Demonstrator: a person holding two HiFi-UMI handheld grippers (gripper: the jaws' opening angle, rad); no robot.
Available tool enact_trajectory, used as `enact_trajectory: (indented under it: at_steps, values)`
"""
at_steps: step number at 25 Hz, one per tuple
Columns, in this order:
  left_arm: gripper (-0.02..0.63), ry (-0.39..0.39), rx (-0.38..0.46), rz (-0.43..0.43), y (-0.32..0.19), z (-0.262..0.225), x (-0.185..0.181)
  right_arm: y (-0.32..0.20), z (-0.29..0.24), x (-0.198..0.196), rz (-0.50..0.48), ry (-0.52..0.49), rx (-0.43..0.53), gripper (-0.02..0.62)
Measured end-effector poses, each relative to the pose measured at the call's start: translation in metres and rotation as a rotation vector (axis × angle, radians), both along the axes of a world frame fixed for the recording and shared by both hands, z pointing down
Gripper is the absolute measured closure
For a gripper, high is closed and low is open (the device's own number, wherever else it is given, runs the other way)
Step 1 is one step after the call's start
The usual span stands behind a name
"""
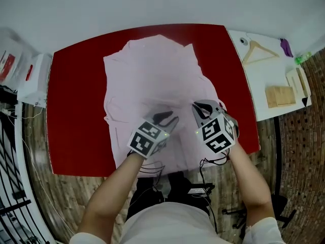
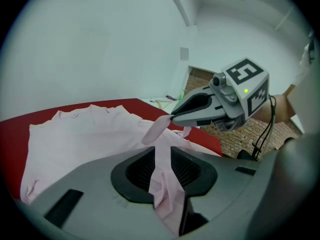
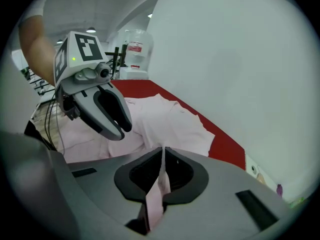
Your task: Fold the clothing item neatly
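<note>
Your left tongs (image 1: 170,119) and your right tongs (image 1: 198,107) are each pinched shut on a bit of the pink shirt (image 1: 152,70), and the rest of it lies spread on the red table (image 1: 76,111) out past their tips. The tongs cover the near edge of the shirt. A wooden hanger (image 1: 258,51) lies on a white table (image 1: 259,78), well off to the right of your right tongs.

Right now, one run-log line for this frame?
left claw: shut on pink shirt | right claw: shut on pink shirt | near edge: lifted off red table | fold: unfinished
</note>
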State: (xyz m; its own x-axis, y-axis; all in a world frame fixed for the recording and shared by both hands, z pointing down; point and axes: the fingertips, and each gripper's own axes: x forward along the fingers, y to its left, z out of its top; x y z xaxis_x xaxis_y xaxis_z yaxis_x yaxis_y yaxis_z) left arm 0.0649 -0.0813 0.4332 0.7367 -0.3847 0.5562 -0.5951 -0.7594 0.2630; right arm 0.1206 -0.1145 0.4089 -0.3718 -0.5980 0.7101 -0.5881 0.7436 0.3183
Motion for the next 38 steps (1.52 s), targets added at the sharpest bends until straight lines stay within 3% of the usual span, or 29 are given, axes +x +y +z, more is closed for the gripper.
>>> enact_trajectory:
  at_steps: [20, 34, 38]
  values:
    - [0.511, 0.012, -0.079, -0.162, 0.037, 0.021, -0.116, 0.023, 0.063, -0.132, -0.133, -0.022, -0.099, 0.568]
    - [0.511, 0.003, -0.128, -0.233, 0.065, 0.044, -0.179, 0.037, 0.131, -0.163, -0.141, -0.027, -0.150, 0.564]
    - [0.511, 0.016, -0.131, -0.221, 0.071, 0.046, -0.188, 0.039, 0.136, -0.168, -0.118, -0.056, -0.180, 0.452]
